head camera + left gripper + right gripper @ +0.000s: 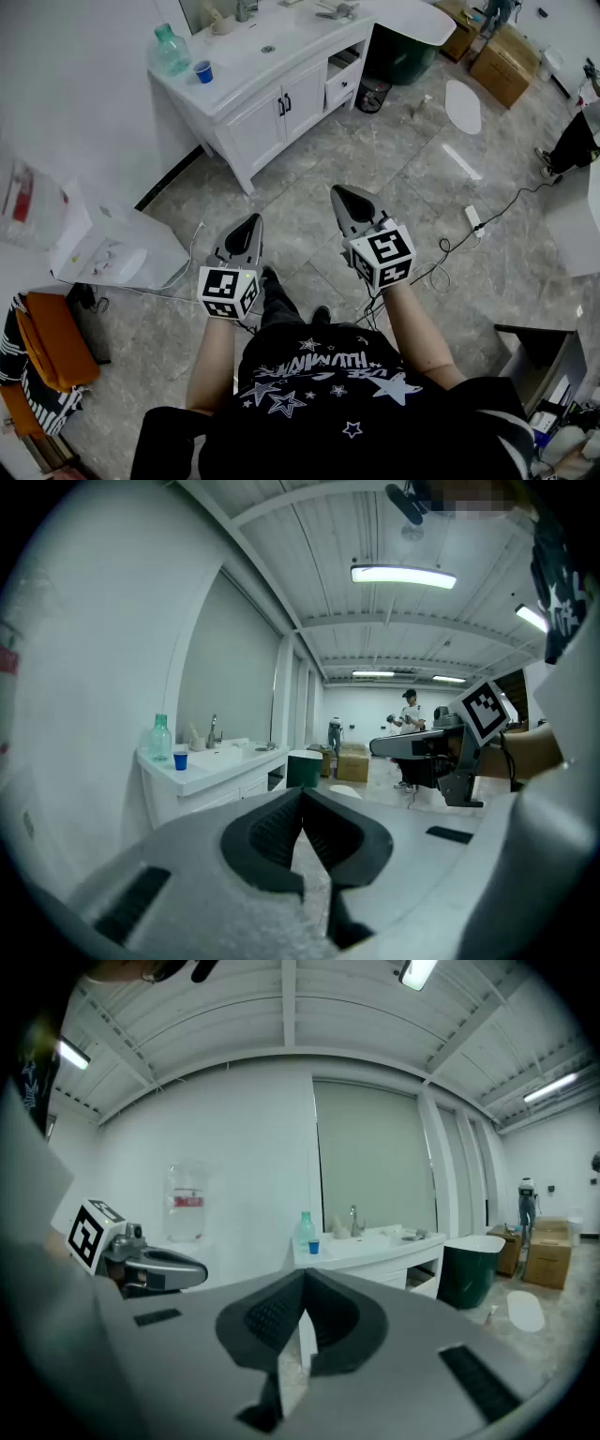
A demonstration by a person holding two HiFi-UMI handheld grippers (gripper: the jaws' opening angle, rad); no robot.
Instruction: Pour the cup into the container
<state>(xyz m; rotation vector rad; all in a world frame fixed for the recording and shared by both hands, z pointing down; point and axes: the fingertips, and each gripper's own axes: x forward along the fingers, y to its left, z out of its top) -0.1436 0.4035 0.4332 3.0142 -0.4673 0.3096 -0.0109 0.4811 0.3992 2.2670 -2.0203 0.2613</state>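
Note:
A small blue cup (203,71) stands at the left end of a white vanity counter (281,52), beside a green bottle (169,52); a sink basin (268,47) is set in the counter. The cup (180,760) and the bottle (160,738) show far off in the left gripper view, and both the cup (313,1247) and the bottle (306,1229) appear again in the right gripper view. My left gripper (251,221) and my right gripper (339,193) are held side by side over the floor, well short of the counter. Both are shut, with nothing between the jaws.
A water dispenser (112,251) stands against the left wall, with an orange chair (52,347) near it. A dark green bin (403,56) sits right of the vanity, cardboard boxes (506,61) beyond. A power strip with cable (473,220) lies on the floor. A person (572,141) stands at the right edge.

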